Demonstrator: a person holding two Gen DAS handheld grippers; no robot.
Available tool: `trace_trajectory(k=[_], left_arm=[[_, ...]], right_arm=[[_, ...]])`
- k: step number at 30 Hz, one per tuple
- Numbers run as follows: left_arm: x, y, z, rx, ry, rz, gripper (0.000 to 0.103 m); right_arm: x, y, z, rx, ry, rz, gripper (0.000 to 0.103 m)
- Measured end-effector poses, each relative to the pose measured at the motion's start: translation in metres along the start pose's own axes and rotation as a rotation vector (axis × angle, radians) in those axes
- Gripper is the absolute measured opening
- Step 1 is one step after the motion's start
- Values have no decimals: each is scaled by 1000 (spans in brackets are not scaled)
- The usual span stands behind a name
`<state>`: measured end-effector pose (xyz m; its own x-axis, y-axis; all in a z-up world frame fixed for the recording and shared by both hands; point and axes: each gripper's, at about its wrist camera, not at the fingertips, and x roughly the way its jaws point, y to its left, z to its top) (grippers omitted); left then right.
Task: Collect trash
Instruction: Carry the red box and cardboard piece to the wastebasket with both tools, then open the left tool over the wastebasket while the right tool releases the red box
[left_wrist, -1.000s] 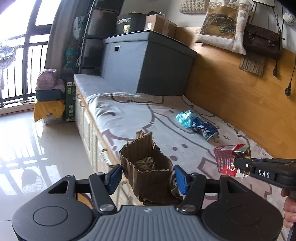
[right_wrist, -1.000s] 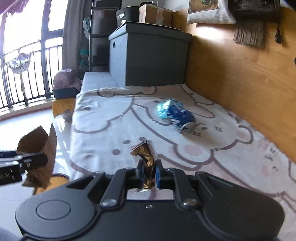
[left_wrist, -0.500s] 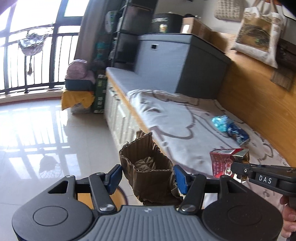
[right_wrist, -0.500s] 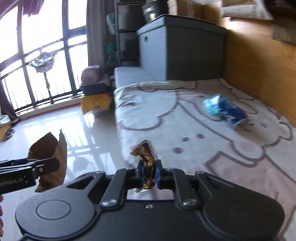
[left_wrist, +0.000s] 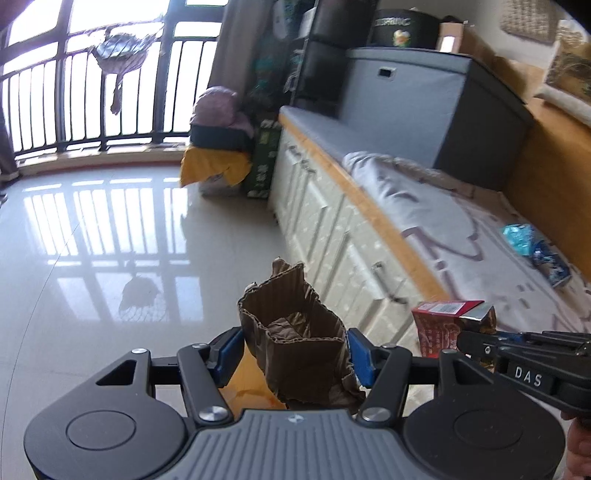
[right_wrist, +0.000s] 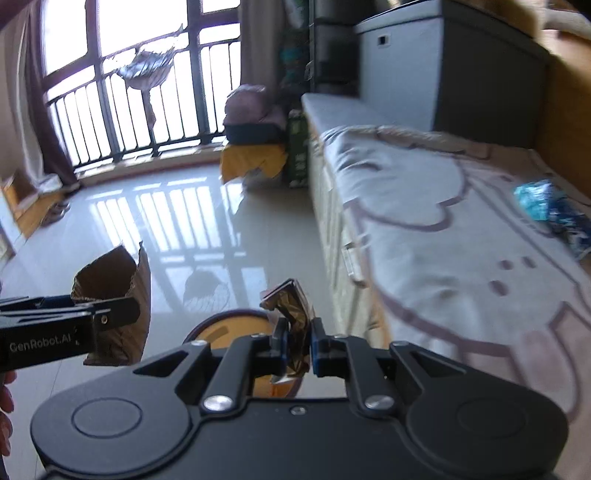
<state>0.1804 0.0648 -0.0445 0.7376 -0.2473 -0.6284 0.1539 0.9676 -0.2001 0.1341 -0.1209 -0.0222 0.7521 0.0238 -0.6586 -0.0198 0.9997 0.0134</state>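
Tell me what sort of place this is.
Most likely a home living or bedroom area: a built-in bench with a cartoon-print blanket, a tiled floor and a tall window with balcony railing.

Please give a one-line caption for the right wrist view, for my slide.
Right gripper clamps a crumpled red pack while left gripper carries brown cardboard.

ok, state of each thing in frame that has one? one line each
left gripper: shut on the corrugated cardboard piece, held off the floor, crumpled, open at top
right gripper: shut on the red carton, torn open, foil lining showing
blue can: crushed, lying on the blanket, not yet collected
round bin: on the floor under the grippers, mostly hidden
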Motion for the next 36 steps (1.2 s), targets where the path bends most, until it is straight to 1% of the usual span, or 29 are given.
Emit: trace_trajectory(k=[4,10,17,22,25,28,31,36], left_arm=[[17,19,-11,-31,37,26,61],[50,45,-30,-81,112,47,61],[93,67,-44,-133,179,54,61],[128,77,-49,-156,221,50,61],[150,80,-52,-161,247,39,61],[173,79,-54,-171,277,22,61],[194,78,-60,-171,313,8,61],[223,76,-69,-159,362,7,61]], right_arm=[[28,14,-8,-35,51,19,12],[75,25,-22,-53,133,37,12],[133,30,-28,-10,218,71,12],[172,28,-40,25,300,102,12],[190,28,-45,5,331,95,12],[205,22,-47,41,362,108,12],[220,17,-47,75,380,126,13],[242,16,-49,68,399,118,13]])
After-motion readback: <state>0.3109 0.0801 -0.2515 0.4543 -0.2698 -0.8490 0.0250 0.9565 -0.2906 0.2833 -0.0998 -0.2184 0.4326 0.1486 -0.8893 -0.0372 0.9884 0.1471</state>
